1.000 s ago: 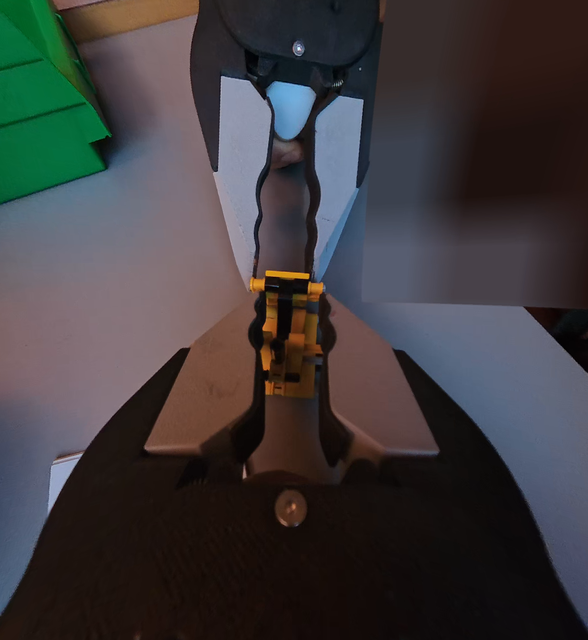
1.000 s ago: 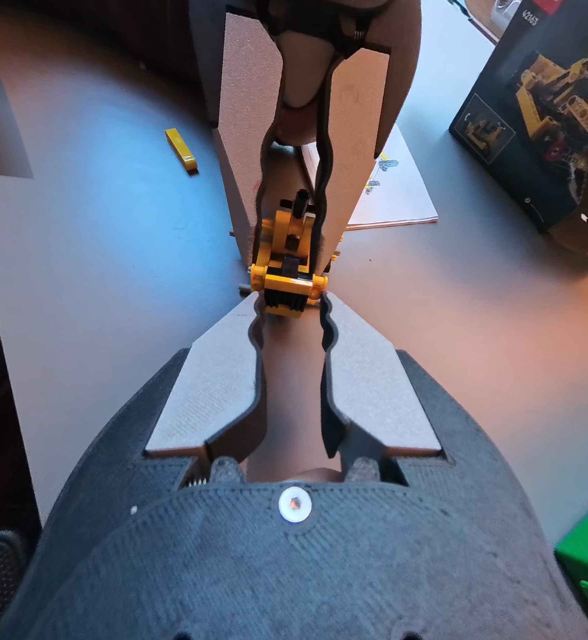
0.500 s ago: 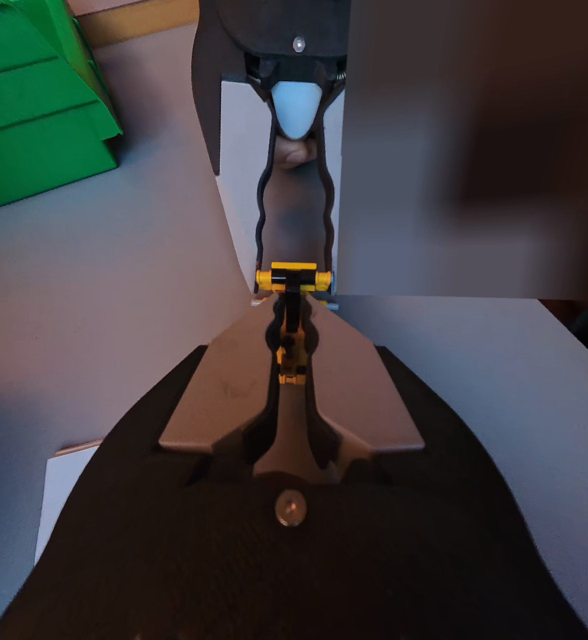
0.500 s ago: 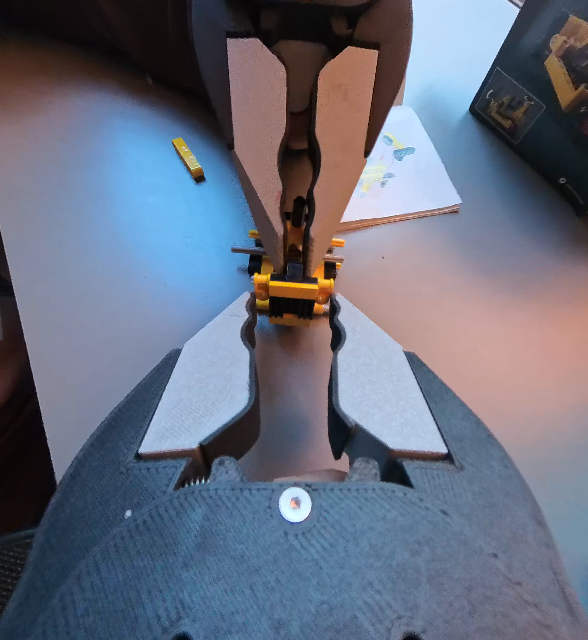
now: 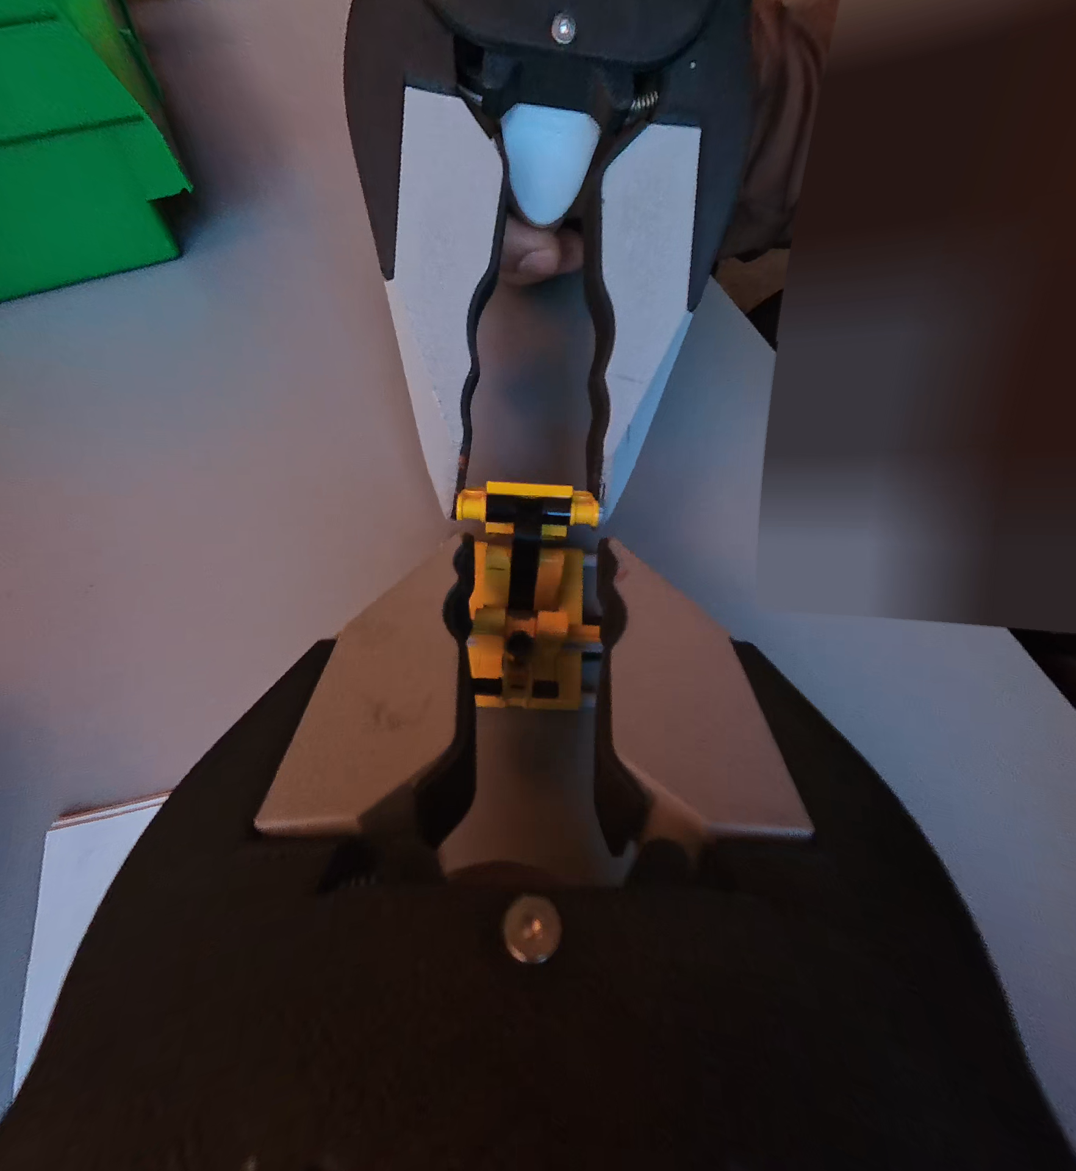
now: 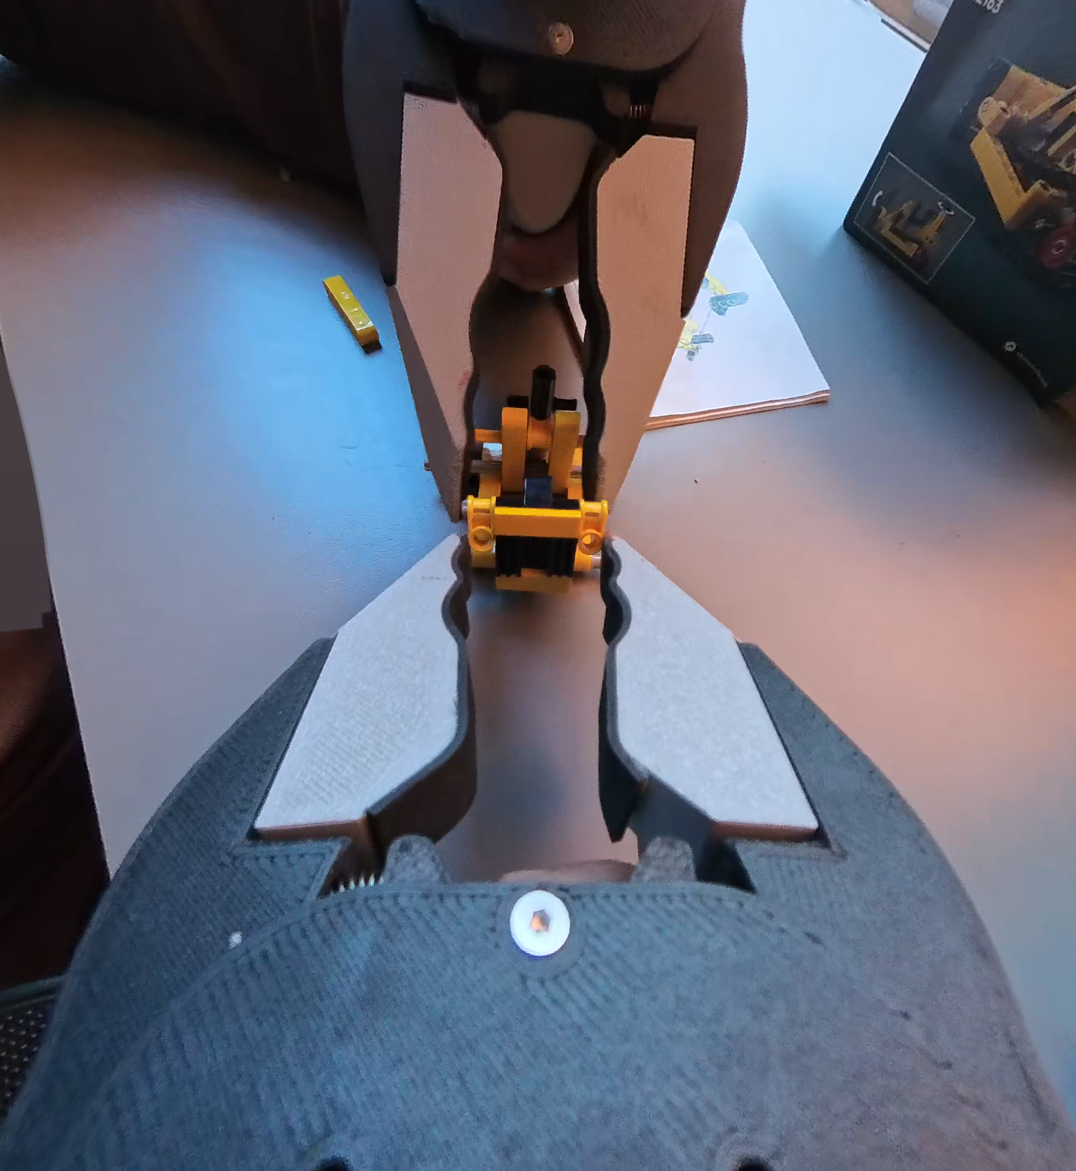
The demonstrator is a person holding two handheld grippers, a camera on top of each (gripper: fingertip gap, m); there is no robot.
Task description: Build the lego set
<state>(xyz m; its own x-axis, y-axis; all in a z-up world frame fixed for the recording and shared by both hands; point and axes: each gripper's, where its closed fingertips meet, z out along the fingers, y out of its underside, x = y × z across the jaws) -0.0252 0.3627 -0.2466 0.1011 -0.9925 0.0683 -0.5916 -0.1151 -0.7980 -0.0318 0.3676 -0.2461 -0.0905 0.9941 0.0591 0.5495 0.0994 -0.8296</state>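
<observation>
model, left wrist view: yellow-and-black lego model [image 5: 526, 624] sits between the left gripper [image 5: 529, 608] fingers, body flanked on both sides; looks grasped, contact on the right side not fully clear
left gripper state: half-closed around the model body, fingers at its flanks
right gripper, seen opposite: right gripper [image 5: 532, 488] points back at the left one, tips just beyond the model's crossbar end, spread about as wide as the bar
handling: judged light, rigid plastic, press-fit joints; may pop apart if squeezed hard or twisted; best held on the solid body flanks, not on pins
surroundings: green box [image 5: 47, 146] far left beyond the tips; white paper [image 5: 73, 887] near left behind the fingers; grey table [image 5: 174, 507] under all
model, right wrist view: same model [image 6: 532, 507] at the right gripper's [image 6: 532, 557] fingertips, front bar just ahead of them
right gripper state: released, fingers apart, tips beside the bar ends; touching or not, cannot tell
around: loose yellow piece [image 6: 351, 310] ahead left; instruction booklet [image 6: 744, 355] ahead right; dark set box [image 6: 998, 190] far right
obstruction: nothing between tips and model; left gripper crowds the far end
</observation>
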